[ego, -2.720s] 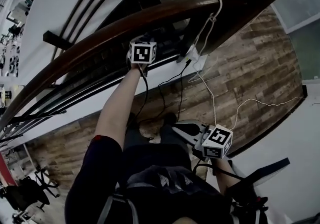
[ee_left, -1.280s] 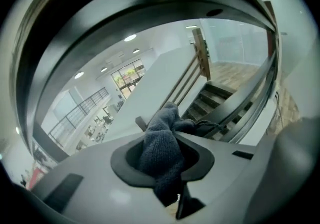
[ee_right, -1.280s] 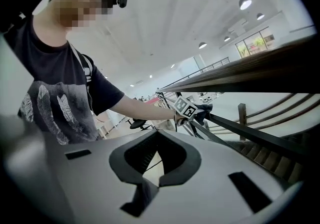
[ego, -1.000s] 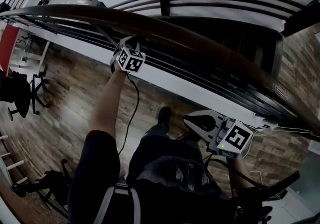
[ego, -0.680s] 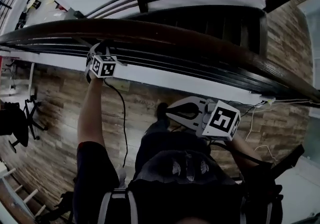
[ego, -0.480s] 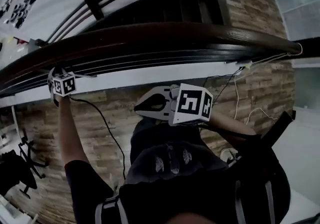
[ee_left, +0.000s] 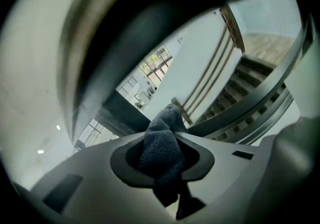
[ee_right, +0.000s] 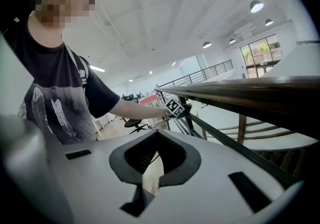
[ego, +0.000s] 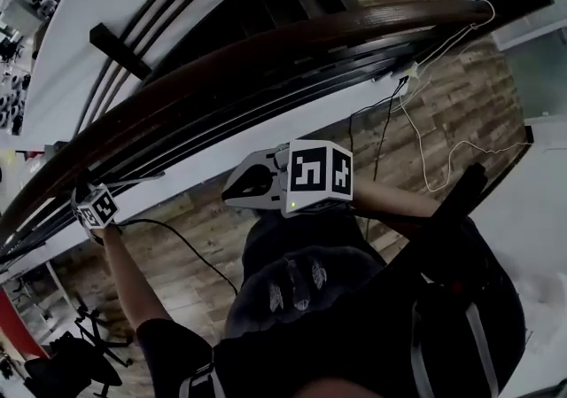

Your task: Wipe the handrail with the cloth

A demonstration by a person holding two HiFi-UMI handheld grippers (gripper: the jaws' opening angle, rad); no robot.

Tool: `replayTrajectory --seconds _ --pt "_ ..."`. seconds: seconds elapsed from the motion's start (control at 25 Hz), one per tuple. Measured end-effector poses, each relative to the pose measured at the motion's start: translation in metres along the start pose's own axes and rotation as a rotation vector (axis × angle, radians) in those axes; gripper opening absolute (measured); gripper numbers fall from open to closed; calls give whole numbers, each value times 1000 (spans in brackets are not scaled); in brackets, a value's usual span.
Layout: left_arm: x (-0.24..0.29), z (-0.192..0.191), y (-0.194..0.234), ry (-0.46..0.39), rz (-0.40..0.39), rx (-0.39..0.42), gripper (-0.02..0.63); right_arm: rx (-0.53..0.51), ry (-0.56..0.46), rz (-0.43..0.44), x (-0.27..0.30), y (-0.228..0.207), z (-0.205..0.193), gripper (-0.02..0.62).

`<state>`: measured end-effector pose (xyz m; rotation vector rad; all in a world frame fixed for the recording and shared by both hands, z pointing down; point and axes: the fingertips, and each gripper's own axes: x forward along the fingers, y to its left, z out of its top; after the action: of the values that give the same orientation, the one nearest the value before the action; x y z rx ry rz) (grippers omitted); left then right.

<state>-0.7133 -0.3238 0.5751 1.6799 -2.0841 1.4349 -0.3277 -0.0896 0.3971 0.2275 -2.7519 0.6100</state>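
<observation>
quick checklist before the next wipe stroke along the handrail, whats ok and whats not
1. Cloth gripped by the left gripper: ok. The jaws are shut on it and a bunched end sticks out past them.
2. Cloth pressed on the handrail: cannot tell. No view shows contact.
3. Left gripper at the rail: ok. It is close against the rail at the head view's left.
4. Right gripper out of the way: ok. It is held near the body, jaws slightly apart with nothing between them.
5. Rail free along its length: not ok at the far right end, where a white cord loops over it.
</observation>
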Motion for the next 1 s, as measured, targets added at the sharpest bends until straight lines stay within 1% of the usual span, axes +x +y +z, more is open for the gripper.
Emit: replayTrajectory --seconds 0.08,0.12,0.16,0.2,0.24,0.28,0.32,0.36,0.4,0.44,0.52,0.6,0.64,0.72,0.76,0.8,0.84,0.88,0.96,1.0 --pt "-47 17 1 -120 -25 -130 92 12 -57 -11 -16 0 4 5" --pt "-72 24 -5 -179 -65 -195 92 21 -84 -14 -24 0 5 5" --pt "-100 31 -15 -238 -137 -265 92 31 -111 -16 -32 1 6 5" --pt "-132 40 -31 -299 -252 -342 92 37 -137 -21 -39 2 7 5" --pt "-169 53 -52 -366 -403 -417 92 40 -163 -27 -46 4 9 5" --pt "-212 73 -76 -445 -567 -469 92 40 -191 -37 -54 5 12 5" --pt "-256 96 -98 -534 -712 -487 92 38 -222 -48 -62 5 15 5" --pt "-297 120 -115 -620 -824 -476 92 37 -256 -60 -70 6 19 5" --pt "-332 141 -129 -691 -904 -450 92 39 -292 -72 -76 7 24 5" --pt "-361 157 -140 -745 -962 -418 92 40 -325 -82 -82 10 28 5" --pt "-407 182 -165 -816 -1046 -358 92 33 -375 -105 -99 12 29 5" --pt "-442 203 -196 -855 -1103 -334 92 24 -404 -138 -128 9 19 5" --pt "-458 211 -211 -868 -1125 -344 92 23 -423 -148 -142 9 12 5" --pt "-486 222 -231 -903 -1149 -399 92 37 -466 -148 -170 18 1 5" --pt "-501 226 -238 -933 -1145 -427 92 51 -487 -141 -185 25 -3 5" --pt "-516 230 -243 -969 -1130 -442 92 66 -509 -129 -199 34 -6 5" --pt "-532 233 -249 -1007 -1101 -437 92 78 -529 -117 -214 42 -11 5" --pt "-546 236 -255 -1043 -1058 -410 92 85 -545 -105 -229 48 -17 5" --pt "-572 242 -268 -1109 -938 -314 92 93 -556 -90 -255 55 -38 5" --pt "-584 246 -273 -1148 -864 -263 92 97 -553 -81 -266 56 -49 5"
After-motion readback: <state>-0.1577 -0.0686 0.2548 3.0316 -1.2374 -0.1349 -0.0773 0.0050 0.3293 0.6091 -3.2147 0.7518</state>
